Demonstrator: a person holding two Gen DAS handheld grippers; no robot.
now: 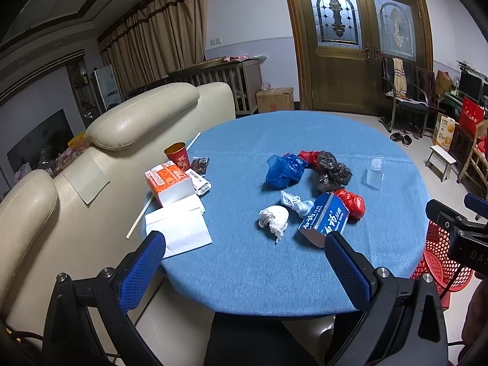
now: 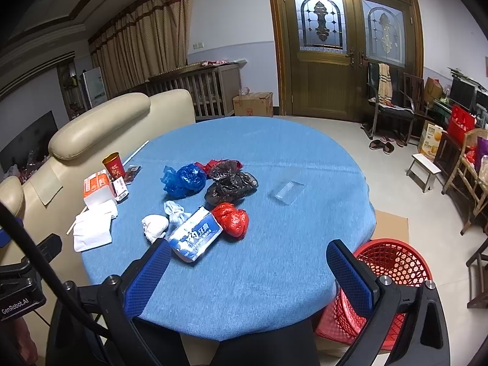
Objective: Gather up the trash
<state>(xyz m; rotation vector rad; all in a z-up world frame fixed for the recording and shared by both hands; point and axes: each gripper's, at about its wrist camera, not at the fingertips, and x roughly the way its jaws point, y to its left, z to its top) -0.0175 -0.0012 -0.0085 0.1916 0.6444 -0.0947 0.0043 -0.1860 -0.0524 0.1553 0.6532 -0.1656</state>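
Note:
Trash lies on a round blue table [image 1: 259, 274] [image 2: 259, 274]: a blue bag [image 1: 285, 169] [image 2: 183, 180], black bags [image 1: 332, 169] [image 2: 230, 183], a red bag [image 1: 352, 202] [image 2: 231, 218], white tissue wads [image 1: 274, 218] [image 2: 155, 225], a blue toothpaste box [image 1: 324, 219] [image 2: 196, 233], a clear plastic case [image 1: 375, 172] [image 2: 286, 192]. A red mesh basket [image 2: 387, 262] [image 1: 442, 253] stands on the floor at the table's right. My left gripper [image 1: 244, 245] and right gripper [image 2: 248, 253] are open and empty, above the table's near edge.
At the table's left are an orange carton [image 1: 169, 183] [image 2: 96, 187], a red cup [image 1: 177, 154] [image 2: 114, 163], white paper [image 1: 178, 228] [image 2: 91, 228] and straws. A cream sofa [image 1: 106, 140] stands to the left. Chairs and a stool [image 2: 424, 167] stand right.

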